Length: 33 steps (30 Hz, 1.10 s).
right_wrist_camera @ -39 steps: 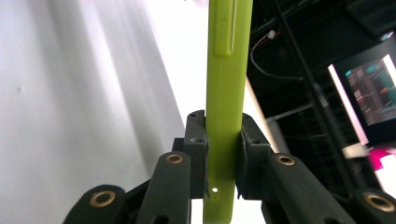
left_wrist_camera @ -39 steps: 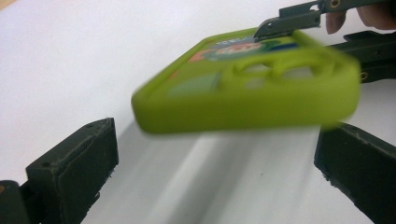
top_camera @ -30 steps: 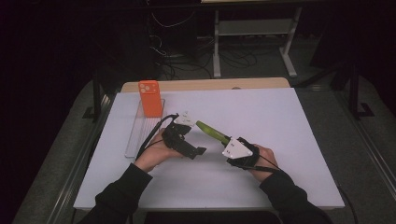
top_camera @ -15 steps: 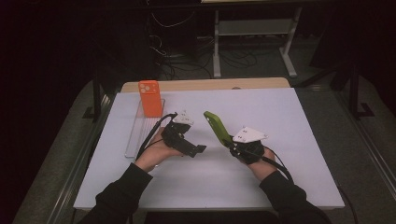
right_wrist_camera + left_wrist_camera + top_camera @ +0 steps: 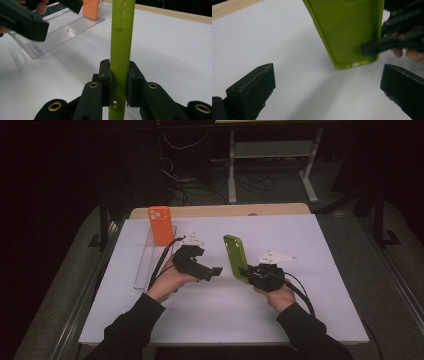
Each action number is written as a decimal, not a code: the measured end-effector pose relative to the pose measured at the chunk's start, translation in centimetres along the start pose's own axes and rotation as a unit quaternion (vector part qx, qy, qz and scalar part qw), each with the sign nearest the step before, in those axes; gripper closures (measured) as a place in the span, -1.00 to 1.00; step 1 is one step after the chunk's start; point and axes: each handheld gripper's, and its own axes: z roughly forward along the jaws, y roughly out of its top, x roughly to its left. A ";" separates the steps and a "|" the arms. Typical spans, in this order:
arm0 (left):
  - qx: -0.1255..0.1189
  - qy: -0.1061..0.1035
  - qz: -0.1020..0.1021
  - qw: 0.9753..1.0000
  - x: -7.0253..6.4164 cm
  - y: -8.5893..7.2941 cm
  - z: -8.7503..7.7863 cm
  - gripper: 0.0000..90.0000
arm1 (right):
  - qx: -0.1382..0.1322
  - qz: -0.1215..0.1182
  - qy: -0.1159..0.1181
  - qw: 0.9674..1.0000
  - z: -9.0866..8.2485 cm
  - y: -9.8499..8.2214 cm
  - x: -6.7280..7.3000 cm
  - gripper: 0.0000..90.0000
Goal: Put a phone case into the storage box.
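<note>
Table (image 5: 320, 245): white top, wooden far edge.
Room: dark.
Behind: white shelf frame (image 5: 272, 162), floor cables (image 5: 200, 175).

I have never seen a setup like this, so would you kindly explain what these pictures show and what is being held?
A person sits at a white table with a hand-held two-jaw gripper in each hand. The high view looks down from above; the other two come from cameras riding on each gripper. The right gripper is shut on the edge of a green phone case, holding it up off the table. The left gripper is open, its jaws apart and facing the case. At the far left, an orange phone case stands in a clear plastic rack.
</note>
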 end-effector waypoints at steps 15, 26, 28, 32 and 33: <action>-0.061 -0.027 -0.024 0.998 0.0 2.1 0.9 -1.00 | -0.010 -0.001 0.004 1.000 0.3 0.4 0.8 0.68; -0.077 -0.038 -0.016 0.996 -0.6 3.0 2.1 -1.00 | -0.014 -0.001 0.017 1.000 0.4 0.6 1.7 0.68; -0.079 -0.038 -0.014 0.996 -0.7 3.1 2.2 -1.00 | -0.017 -0.003 0.020 1.000 0.3 0.7 1.8 0.68; -0.084 -0.034 -0.018 0.996 -0.7 3.1 2.5 -1.00 | -0.020 -0.008 0.025 0.999 0.4 0.9 2.2 0.68; -0.086 -0.035 -0.030 0.995 -0.8 3.1 2.5 -1.00 | -0.020 -0.008 0.025 0.999 0.4 0.9 2.2 0.68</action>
